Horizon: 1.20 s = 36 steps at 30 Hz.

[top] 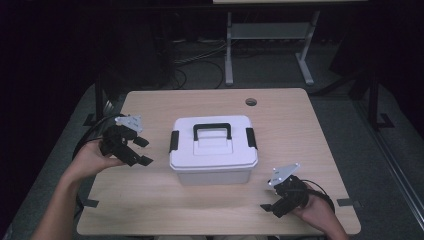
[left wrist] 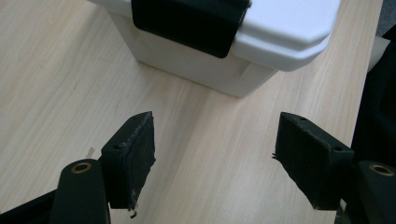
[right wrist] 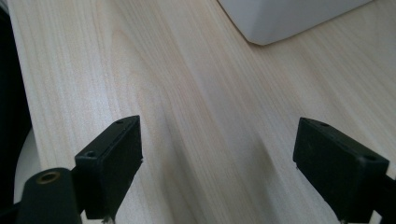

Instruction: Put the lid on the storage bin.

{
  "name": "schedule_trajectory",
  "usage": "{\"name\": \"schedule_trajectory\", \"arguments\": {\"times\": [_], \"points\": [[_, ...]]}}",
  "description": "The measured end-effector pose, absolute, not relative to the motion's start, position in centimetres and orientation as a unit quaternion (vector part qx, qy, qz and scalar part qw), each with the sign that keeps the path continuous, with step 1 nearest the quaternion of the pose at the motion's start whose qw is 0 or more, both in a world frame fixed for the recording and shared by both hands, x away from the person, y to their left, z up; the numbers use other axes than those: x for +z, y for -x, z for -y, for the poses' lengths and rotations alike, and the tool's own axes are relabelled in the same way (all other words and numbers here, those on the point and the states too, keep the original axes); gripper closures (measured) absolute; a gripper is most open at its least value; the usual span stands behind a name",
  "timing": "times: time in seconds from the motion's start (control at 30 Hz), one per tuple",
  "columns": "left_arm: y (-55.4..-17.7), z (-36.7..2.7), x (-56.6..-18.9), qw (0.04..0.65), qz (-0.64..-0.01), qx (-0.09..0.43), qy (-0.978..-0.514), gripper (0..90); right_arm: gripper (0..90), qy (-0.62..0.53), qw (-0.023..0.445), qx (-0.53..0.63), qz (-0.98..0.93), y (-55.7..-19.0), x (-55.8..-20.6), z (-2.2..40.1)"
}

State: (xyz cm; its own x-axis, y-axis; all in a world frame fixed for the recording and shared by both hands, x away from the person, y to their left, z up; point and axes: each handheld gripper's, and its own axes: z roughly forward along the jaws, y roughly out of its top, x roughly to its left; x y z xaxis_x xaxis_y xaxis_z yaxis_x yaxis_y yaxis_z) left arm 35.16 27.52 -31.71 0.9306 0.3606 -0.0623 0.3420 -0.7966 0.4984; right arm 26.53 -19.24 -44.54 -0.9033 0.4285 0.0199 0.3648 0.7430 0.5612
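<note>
A white plastic box (top: 214,150) with a black carry handle (top: 212,131) stands lid down in the middle of the wooden table (top: 150,210). A black latch sits on each short side, the left latch (top: 174,140) and the right latch (top: 251,138). My left gripper (top: 145,151) hovers just left of the box, open and empty. In the left gripper view its jaws (left wrist: 212,154) point at the left latch (left wrist: 187,23), a short gap away. My right gripper (top: 270,210) rests near the front right of the table, open, with bare wood between its jaws (right wrist: 217,158) and a box corner (right wrist: 280,18) ahead.
A round cable hole (top: 251,102) lies near the table's far edge. Beyond the table stands a metal frame (top: 270,30), with cables (top: 200,60) on the dark floor. The table's front edge runs close under both forearms.
</note>
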Motion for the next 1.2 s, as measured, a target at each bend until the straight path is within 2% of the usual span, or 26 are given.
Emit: {"name": "schedule_trajectory", "arguments": {"times": [1.2], "points": [[-33.5,-29.1,-33.9,0.267,-0.205,0.02,-0.941,26.8,15.1,-0.211,0.055,0.285,-0.933,-26.6,-44.7,19.2]]}}
